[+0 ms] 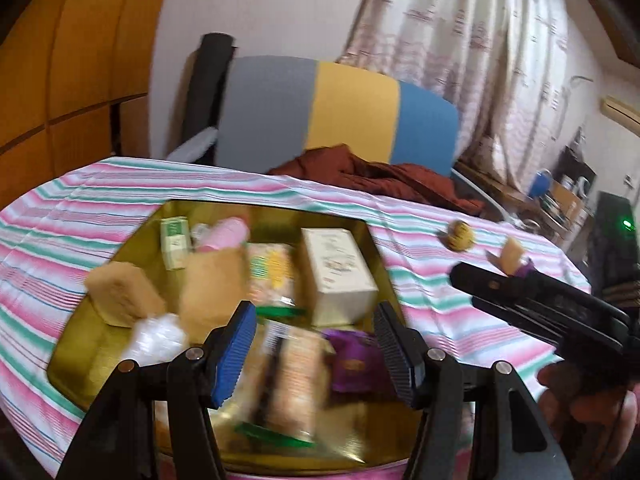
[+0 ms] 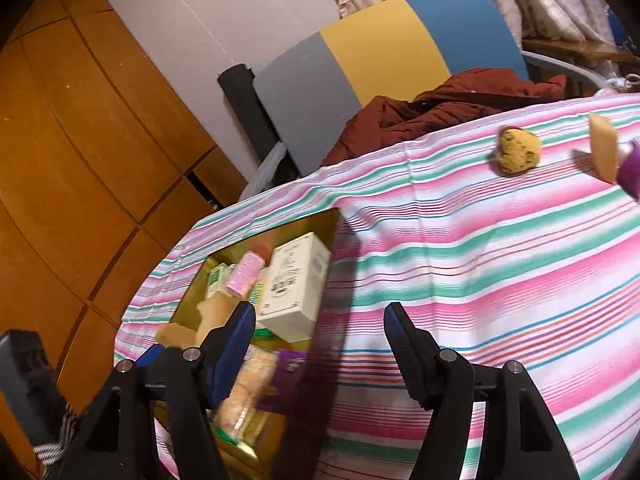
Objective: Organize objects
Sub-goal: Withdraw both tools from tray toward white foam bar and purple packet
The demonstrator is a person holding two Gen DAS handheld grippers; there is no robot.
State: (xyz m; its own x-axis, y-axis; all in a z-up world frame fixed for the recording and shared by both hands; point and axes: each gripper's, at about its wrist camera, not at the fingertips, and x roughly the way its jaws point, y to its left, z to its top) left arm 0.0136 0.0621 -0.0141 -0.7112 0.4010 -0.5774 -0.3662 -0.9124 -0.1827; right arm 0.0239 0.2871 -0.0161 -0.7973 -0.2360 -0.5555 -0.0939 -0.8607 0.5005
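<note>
Left wrist view: the left hand-held gripper (image 1: 316,354) hangs over the near end of the gold tray (image 1: 96,332), jaws moderately wide, nothing between the pads; blurred snack packets lie below them
Tray contents: a cream box (image 1: 338,276) at 12 o'clock from the left gripper, a tan sponge block (image 1: 122,294) at 10 o'clock, a purple packet (image 1: 354,360) just inside the right pad
Strays on the desk: a yellow heart-shaped sponge (image 1: 460,235) at 1 o'clock, outside the tray on the striped cloth (image 1: 80,208)
Right wrist view: the right hand-held gripper (image 2: 320,354) points across the cloth, jaws moderately wide and empty, the tray at its 9 to 10 o'clock
Target bearing: the heart sponge (image 2: 518,151) sits at 1 o'clock, well apart; a tan wedge (image 2: 604,148) and purple piece (image 2: 632,172) lie at 2 o'clock
Long axis: the wedge appears to stand roughly upright
Nearer hand: the right, by this reading
</note>
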